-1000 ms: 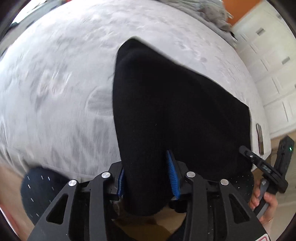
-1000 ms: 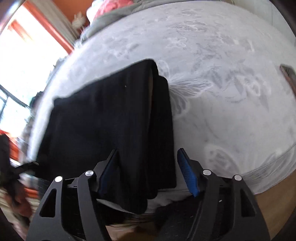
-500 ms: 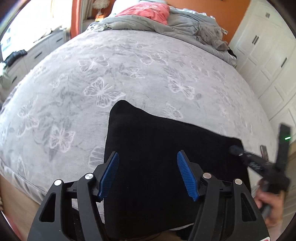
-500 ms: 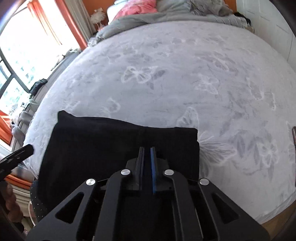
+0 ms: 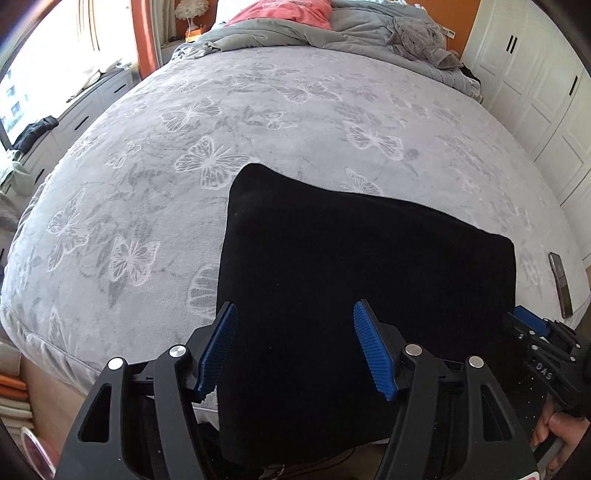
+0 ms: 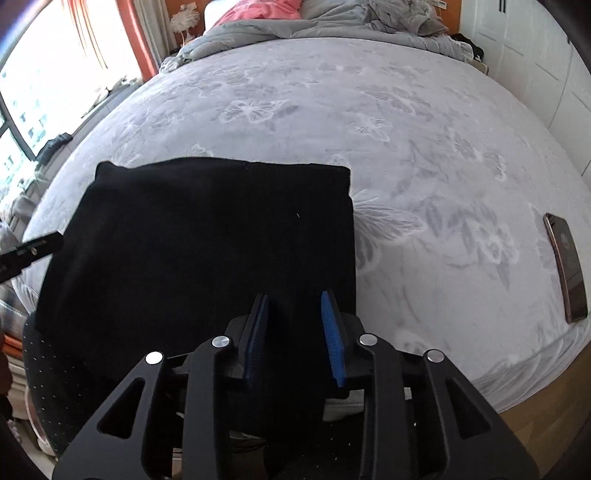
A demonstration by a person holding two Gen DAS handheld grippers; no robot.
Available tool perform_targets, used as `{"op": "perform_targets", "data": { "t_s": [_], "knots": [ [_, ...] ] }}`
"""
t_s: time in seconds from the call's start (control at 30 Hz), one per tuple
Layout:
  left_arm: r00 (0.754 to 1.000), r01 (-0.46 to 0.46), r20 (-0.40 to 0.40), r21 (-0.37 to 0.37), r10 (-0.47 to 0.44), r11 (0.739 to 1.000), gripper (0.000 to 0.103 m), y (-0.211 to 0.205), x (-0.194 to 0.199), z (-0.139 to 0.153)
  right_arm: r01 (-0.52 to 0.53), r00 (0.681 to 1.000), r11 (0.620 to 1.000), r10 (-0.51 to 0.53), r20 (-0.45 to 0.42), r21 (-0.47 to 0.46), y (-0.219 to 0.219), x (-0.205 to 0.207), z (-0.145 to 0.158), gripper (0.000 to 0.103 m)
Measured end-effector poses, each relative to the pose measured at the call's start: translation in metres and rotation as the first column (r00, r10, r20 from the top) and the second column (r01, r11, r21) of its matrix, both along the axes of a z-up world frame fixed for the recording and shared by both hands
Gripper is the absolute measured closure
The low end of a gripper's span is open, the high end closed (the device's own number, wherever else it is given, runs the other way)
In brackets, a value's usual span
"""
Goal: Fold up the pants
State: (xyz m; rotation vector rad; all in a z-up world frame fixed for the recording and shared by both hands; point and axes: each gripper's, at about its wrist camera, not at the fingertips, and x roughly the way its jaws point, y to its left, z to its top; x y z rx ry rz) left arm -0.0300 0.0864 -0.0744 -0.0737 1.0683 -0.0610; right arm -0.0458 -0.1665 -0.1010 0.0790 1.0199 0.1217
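- Bed [image 5: 258,122]: large, covered in a grey spread with a pale butterfly pattern; fills most of both views.
- Bedding [image 5: 280,33]: a rumpled grey duvet and a pink-red pillow [image 6: 258,11] piled at the far end of the bed.
- Wardrobe [image 5: 535,85]: white panelled doors with dark handles, along the right side of the room.
- Pants [image 5: 351,295]: black, folded into a thick rectangular pad; lying flat at the near edge of the bed, the near end drooping over the edge. In the right wrist view the pants [image 6: 207,251] show a straight far edge and a squared far-right corner.
- Left tongs [image 5: 295,347]: black frame, blue ribbed pads; spread wide, holding nothing, poised over the near left part of the pants. Contact with the cloth cannot be told.
- Right tongs [image 6: 297,332]: same make; parted by a narrow gap, with black cloth showing between the pads near the pants' right edge. No pinch is evident. In the left wrist view they appear at the lower right, just beside the pants' right edge [image 5: 535,332], with the person's hand [image 5: 561,432] on the handle.
- Phone [image 6: 567,266]: dark, slim, lying face up on the bed to the right, well apart from the pants.
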Motion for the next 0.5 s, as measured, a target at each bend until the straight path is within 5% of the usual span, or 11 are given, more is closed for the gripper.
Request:
{"op": "perform_targets", "data": {
  "t_s": [0.13, 0.3, 0.5],
  "knots": [
    [1.000, 0.001, -0.007, 0.004, -0.001, 1.000, 0.026, 0.002, -0.011, -0.003, 0.020, 0.999, 0.999, -0.021, 0.027, 0.033, -0.007, -0.012, 0.017, 0.047],
    [0.998, 0.011, -0.059, -0.126, -0.018, 0.992, 0.016, 0.015, -0.020, -0.021, 0.056, 0.998, 0.995, -0.055, -0.014, 0.078, -0.016, -0.013, -0.001, 0.017],
    [0.993, -0.003, -0.113, -0.250, -0.026, 0.968, 0.008, 0.032, -0.014, -0.067, 0.044, 0.996, 0.985, -0.030, -0.086, 0.167, -0.013, -0.001, -0.029, 0.013]
  ]
}}
